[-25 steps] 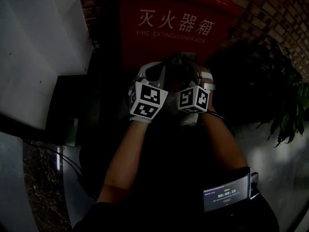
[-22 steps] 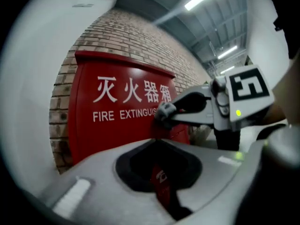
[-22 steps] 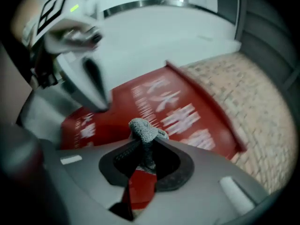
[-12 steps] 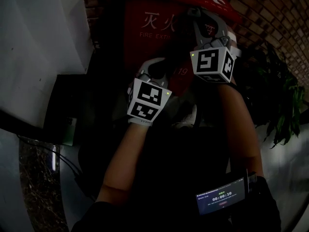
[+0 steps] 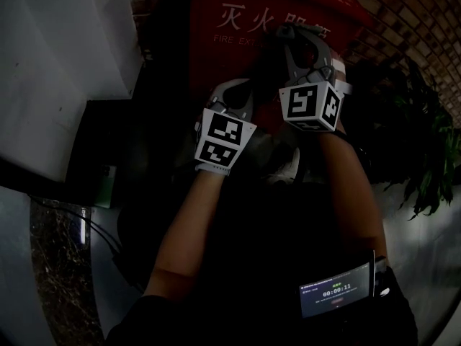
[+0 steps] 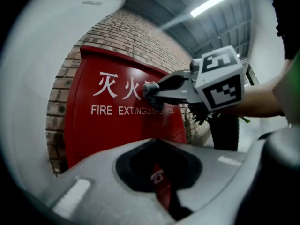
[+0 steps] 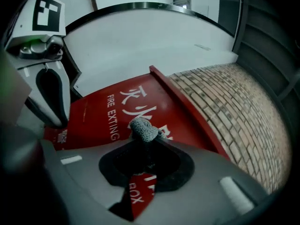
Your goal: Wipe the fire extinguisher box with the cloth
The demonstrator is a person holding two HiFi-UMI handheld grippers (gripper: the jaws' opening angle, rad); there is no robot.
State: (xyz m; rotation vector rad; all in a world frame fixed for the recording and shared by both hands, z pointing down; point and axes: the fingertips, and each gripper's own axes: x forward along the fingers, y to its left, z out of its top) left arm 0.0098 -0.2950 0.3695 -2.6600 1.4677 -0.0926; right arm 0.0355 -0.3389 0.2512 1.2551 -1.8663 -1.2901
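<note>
The red fire extinguisher box (image 5: 238, 56) stands upright against a brick wall, with white lettering on its front (image 6: 122, 107). My right gripper (image 5: 288, 36) is shut on a small grey knitted cloth (image 7: 143, 128), which is pressed against the lettering on the box front (image 7: 108, 111). The left gripper view shows that cloth (image 6: 149, 89) at the right gripper's tips, on the Chinese characters. My left gripper (image 5: 234, 94) hangs lower and to the left, in front of the box's lower part. Its jaws are shut with nothing between them (image 6: 157, 142).
A brick wall (image 5: 403, 13) runs behind and to the right of the box. A green potted plant (image 5: 425, 143) stands close on the right. A white wall panel (image 5: 57, 63) is on the left, with a dark ledge below it. A timer screen (image 5: 335, 294) sits at the person's waist.
The right gripper has risen with the cloth from beside the left gripper up to the lettering on the box front. The left gripper has hardly moved.
</note>
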